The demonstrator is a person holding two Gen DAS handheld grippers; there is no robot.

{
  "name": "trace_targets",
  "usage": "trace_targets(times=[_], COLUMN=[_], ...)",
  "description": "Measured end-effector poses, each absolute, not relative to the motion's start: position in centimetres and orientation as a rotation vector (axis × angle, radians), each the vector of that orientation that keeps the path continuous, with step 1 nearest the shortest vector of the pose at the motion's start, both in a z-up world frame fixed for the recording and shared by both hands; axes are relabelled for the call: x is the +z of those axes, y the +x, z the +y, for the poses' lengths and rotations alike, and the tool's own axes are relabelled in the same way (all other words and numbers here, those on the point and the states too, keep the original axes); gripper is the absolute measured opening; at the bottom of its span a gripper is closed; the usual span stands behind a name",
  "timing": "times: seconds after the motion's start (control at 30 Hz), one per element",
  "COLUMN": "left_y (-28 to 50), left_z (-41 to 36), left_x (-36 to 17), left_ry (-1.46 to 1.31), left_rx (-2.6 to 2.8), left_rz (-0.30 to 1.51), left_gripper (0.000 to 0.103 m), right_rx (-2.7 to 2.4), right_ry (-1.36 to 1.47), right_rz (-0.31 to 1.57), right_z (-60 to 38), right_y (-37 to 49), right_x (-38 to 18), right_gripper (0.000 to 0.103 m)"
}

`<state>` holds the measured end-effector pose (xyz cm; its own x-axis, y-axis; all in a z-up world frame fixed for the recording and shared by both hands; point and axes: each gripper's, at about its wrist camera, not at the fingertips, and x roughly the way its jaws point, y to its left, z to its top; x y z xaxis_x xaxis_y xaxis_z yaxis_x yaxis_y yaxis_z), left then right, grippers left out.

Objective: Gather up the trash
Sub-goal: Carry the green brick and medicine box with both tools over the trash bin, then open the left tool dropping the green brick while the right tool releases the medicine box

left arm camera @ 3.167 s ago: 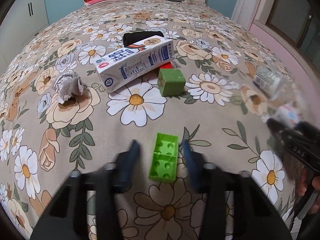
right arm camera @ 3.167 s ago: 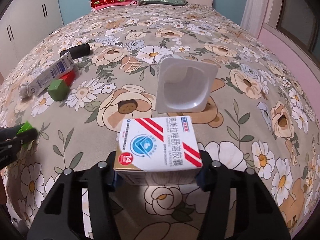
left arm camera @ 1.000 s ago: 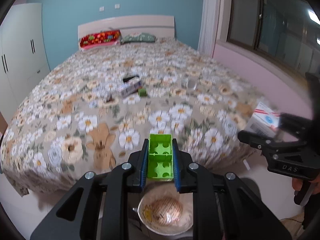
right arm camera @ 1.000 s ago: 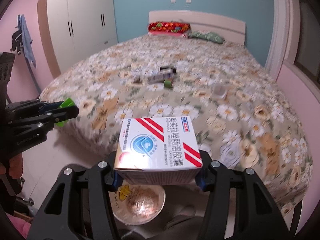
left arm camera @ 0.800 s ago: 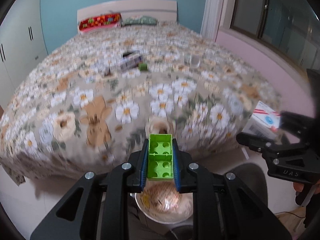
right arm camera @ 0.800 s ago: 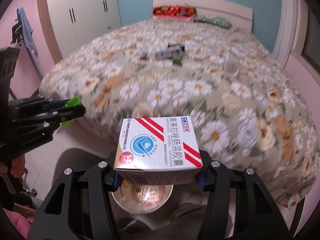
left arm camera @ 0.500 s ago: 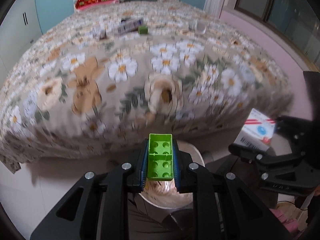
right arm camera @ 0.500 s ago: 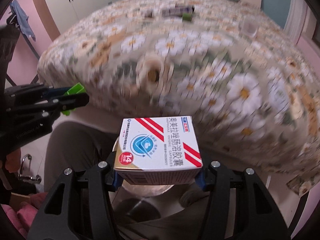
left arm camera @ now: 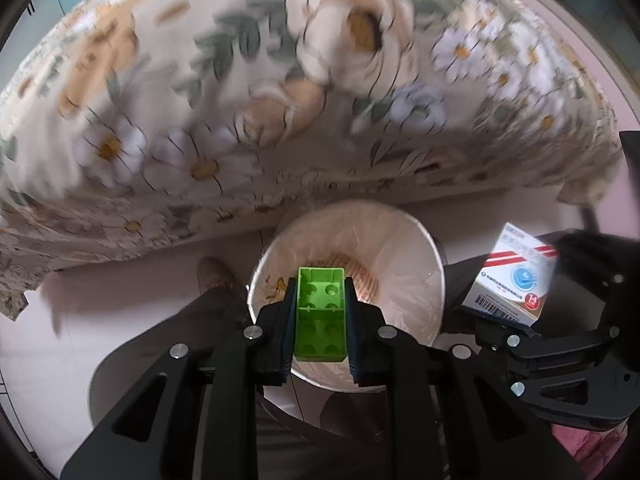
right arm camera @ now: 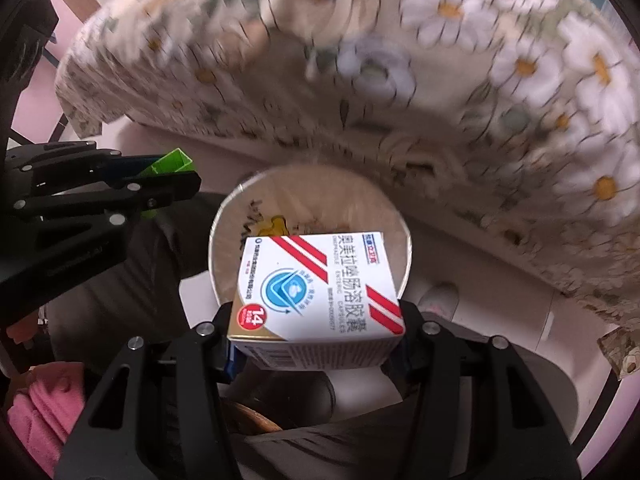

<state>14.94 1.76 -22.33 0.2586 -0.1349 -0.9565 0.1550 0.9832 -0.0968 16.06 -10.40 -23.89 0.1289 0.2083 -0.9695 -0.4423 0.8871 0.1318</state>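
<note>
My left gripper (left arm camera: 320, 312) is shut on a green toy brick (left arm camera: 321, 312) and holds it above a round trash bin (left arm camera: 408, 240) lined with a clear bag. My right gripper (right arm camera: 316, 320) is shut on a white medicine box (right arm camera: 316, 284) with red stripes, also above the bin (right arm camera: 224, 220). The box (left arm camera: 512, 276) and right gripper show at the right in the left wrist view. The brick (right arm camera: 172, 162) and left gripper show at the left in the right wrist view.
The floral bedspread (left arm camera: 280, 80) hangs over the bed edge just behind the bin. The person's legs (left arm camera: 192, 320) and a shoe (left arm camera: 216, 274) are beside the bin on the pale floor. A pink slipper (right arm camera: 44, 404) is at lower left.
Both grippers have swung away from the bed top and tilted down toward the floor. The bin now sits under the brick and the box. Both grips are unchanged.
</note>
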Motion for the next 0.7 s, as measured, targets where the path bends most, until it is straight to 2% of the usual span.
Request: trace_targets(times=[0.37,0.7], left_y=[17.8,19.5], left_z=[0.8,0.7], left_x=[-30.8,-37.4], left_ry=[-0.024,-0.06], left_rx=[-0.201,-0.179], left_rz=[1.49,1.591], left_gripper=[0.024,0.024], right_rx=[0.49,0.472], right_ry=[-0.198,-0.189], right_rz=[1.568,1.714], right_z=[-9.1,-8.6], right_y=[17.4,18.8], right_x=[-32.4,-38.5], right_gripper=[0.056,0.056])
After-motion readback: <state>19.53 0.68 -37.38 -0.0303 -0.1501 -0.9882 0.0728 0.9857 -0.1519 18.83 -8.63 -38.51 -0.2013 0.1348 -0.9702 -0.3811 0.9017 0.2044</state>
